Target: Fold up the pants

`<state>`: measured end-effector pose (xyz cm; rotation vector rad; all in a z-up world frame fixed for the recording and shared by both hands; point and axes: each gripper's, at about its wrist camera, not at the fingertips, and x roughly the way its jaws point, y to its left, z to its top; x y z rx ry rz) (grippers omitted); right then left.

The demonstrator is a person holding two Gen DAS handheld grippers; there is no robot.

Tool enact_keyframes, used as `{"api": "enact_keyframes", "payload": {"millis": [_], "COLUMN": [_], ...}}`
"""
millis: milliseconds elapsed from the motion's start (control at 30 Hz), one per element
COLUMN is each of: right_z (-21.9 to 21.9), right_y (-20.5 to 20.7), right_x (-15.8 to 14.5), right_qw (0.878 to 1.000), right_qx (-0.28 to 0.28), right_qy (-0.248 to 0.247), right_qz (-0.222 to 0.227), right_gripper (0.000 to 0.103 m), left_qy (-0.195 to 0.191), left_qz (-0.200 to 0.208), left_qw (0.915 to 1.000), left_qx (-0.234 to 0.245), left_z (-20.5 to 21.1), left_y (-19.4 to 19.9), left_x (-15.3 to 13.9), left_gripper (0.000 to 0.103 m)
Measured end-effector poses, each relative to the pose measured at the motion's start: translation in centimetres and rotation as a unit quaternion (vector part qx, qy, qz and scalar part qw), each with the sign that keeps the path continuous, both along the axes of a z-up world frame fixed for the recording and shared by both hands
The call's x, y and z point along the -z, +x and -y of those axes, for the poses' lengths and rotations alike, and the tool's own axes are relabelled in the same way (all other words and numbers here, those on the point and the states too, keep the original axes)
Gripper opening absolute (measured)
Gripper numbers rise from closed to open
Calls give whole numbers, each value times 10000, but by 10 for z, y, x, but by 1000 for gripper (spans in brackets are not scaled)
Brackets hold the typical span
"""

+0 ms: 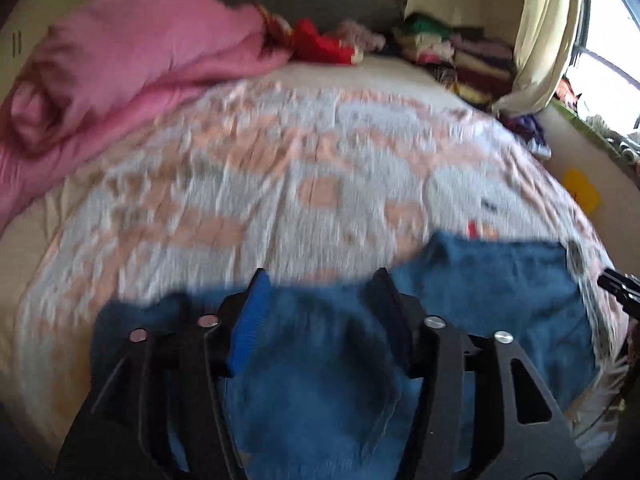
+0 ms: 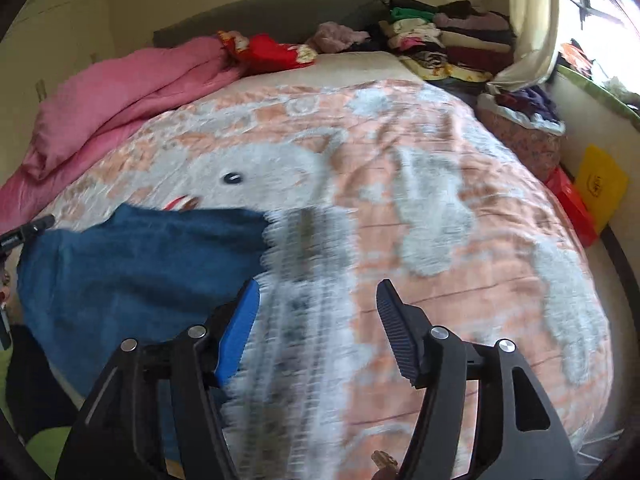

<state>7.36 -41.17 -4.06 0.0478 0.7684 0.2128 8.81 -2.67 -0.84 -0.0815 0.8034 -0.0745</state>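
Blue denim pants (image 1: 500, 300) lie flat near the front edge of the bed, seen under and right of my left gripper (image 1: 322, 280). That gripper hovers over the denim with its jaws apart and nothing pinched between its blue pads. In the right wrist view the pants (image 2: 140, 264) spread to the left, and my right gripper (image 2: 320, 292) hangs open above the bedspread just past the denim's right edge. Its left pad (image 2: 238, 332) overlaps the cloth's border in the picture. A tip of the other gripper shows at each view's edge.
The bed carries a peach and grey patterned bedspread (image 2: 440, 168). A pink quilt (image 1: 120, 64) is bunched at the far left. Stacked clothes (image 2: 452, 44) sit at the headboard's right. A yellow board (image 2: 600, 188) and red box lean beside the bed by the window.
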Motion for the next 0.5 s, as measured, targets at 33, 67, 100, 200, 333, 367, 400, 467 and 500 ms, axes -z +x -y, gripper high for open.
{"api": "enact_keyframes", "payload": {"millis": [33,67,100,200,333,367,400,467,500], "right_z": [-8,-19,-29,-57,-53,-47,-42,-42,-42], "right_y": [1,3,6,22,44,45,45,43,42], "right_x": [1,1,2,10,32,35,36,36,36], "right_qw": [9999,9997,9994,9978,9953,9962,9972,9970,9969], "right_qx": [-109,-232,-337,-568,-183,-155,-135,-128,-128], "right_qy": [14,1,-34,-311,-815,-685,-515,-582,-626], "right_qz": [-5,-5,-14,-124,-488,-508,-530,-486,-466], "right_gripper": [60,60,61,67,65,64,64,64,64], "left_qy": [-8,25,155,363,-174,-201,-197,-166,-163], "left_qz": [-156,-244,-367,-757,-811,-806,-823,-829,-828], "left_qw": [9999,9997,9992,9963,9960,9960,9959,9959,9960], "left_qx": [27,54,82,-202,-330,-319,-311,-307,-303], "left_z": [2,6,11,7,-16,-17,-17,-16,-15], "left_y": [-2,-2,0,8,7,7,7,8,8], "left_x": [5,9,14,35,39,39,40,41,41], "left_gripper": [56,57,62,70,70,70,70,70,71]}}
